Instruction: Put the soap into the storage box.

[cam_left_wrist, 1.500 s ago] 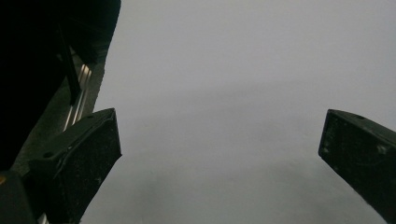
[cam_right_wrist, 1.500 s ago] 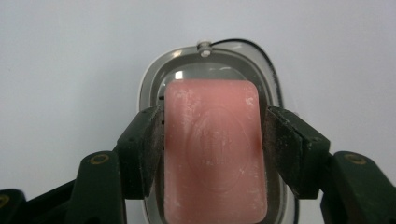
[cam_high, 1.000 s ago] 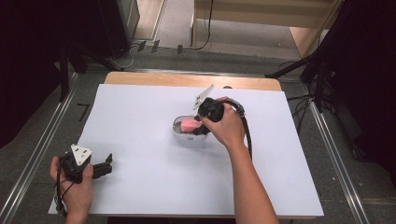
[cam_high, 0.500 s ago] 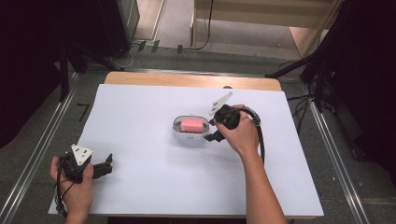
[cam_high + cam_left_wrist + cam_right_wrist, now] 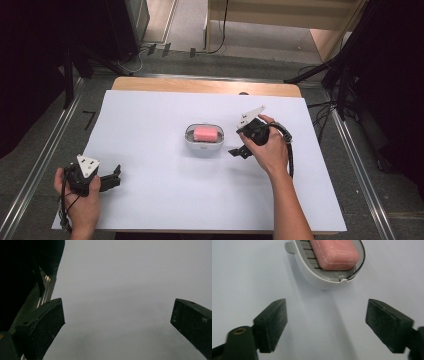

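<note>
While grippers gape, soap dish (image 5: 203, 142) cradles pink soap (image 5: 205, 133).

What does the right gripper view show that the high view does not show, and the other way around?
The right gripper view alone brings out detail: the slatted rack inside the soap dish, a small peg on its rim, pale streaks on the pink soap, and the right gripper with its jaws wide apart. The high view alone takes in the white table, both hands, the left gripper near the table's front left corner, and the floor with cables beyond. Both show the pink soap lying in the dish, with the right gripper beside it and apart from it.
</note>
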`<state>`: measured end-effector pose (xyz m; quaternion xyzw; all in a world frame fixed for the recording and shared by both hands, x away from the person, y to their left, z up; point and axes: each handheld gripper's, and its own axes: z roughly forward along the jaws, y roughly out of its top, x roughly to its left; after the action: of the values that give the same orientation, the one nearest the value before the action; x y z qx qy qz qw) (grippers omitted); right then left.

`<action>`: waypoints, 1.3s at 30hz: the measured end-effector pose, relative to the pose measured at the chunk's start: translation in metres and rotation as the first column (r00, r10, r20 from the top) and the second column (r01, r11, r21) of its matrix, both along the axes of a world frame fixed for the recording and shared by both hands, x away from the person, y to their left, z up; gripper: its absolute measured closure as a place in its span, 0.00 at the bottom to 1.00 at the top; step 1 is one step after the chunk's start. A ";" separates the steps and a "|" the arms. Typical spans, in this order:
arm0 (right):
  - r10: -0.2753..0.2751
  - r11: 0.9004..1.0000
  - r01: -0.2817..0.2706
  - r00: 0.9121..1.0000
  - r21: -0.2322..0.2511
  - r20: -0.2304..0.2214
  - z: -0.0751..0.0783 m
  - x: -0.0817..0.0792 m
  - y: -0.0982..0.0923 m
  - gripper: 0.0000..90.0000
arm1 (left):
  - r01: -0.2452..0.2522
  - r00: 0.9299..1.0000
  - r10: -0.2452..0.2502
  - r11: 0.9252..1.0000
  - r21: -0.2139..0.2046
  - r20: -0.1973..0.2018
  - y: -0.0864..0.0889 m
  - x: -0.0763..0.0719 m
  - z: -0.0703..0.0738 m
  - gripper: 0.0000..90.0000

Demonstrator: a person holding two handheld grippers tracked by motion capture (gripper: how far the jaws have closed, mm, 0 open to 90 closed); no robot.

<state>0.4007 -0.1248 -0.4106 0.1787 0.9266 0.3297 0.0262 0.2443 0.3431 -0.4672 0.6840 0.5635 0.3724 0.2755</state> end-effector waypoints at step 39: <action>-0.168 0.984 0.166 0.985 0.060 0.033 -0.030 -0.064 -0.094 0.17 | -0.001 1.000 0.001 1.000 0.024 -0.002 -0.002 -0.001 0.000 0.00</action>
<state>0.3364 -0.2190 -0.4407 0.2500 0.8979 0.3562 0.0662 0.2438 0.3407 -0.4675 0.6871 0.5598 0.3787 0.2667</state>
